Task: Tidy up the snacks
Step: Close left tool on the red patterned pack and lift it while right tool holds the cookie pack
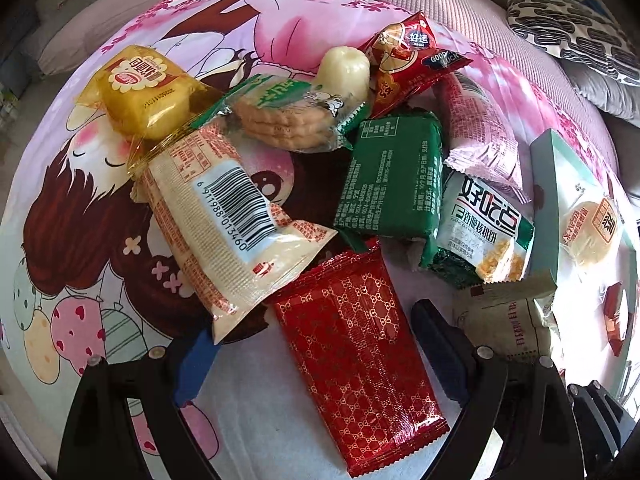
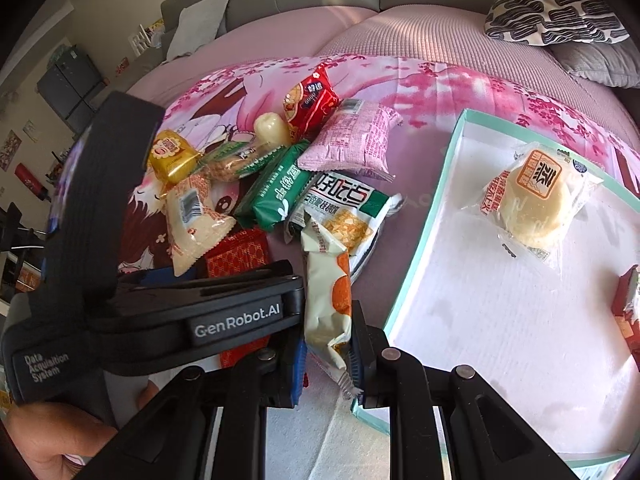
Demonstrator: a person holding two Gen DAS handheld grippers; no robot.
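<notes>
My right gripper (image 2: 327,354) is clamped on a cream snack pack with orange rounds (image 2: 326,300), held upright between the blue pads; its lower crimped end pokes out below the fingers. In the left wrist view I catch only part of that pack (image 1: 502,312), washed out by glare, the print hard to read.

My left gripper (image 1: 308,344) has its jaws wide apart over the red gold-patterned pack (image 1: 356,360), which lies flat between the fingers; I can't tell whether either pad touches it. From the right camera, the left gripper's body (image 2: 168,308) covers most of that red pack (image 2: 238,254), leaving only a corner. A hand (image 2: 52,436) shows at the bottom edge, mostly cut off.

The rest of the snack pile (image 1: 320,140) sits on the pink cartoon cloth (image 1: 100,220), packs overlapping: the green pack (image 1: 392,180) hides part of the white-and-green one (image 1: 484,224).

The mint-rimmed box (image 2: 424,248) lies just right of the pile. Inside it rests a round pastry in clear wrap (image 2: 536,200); a red item (image 2: 628,304) at the frame edge is cropped too much to identify.
</notes>
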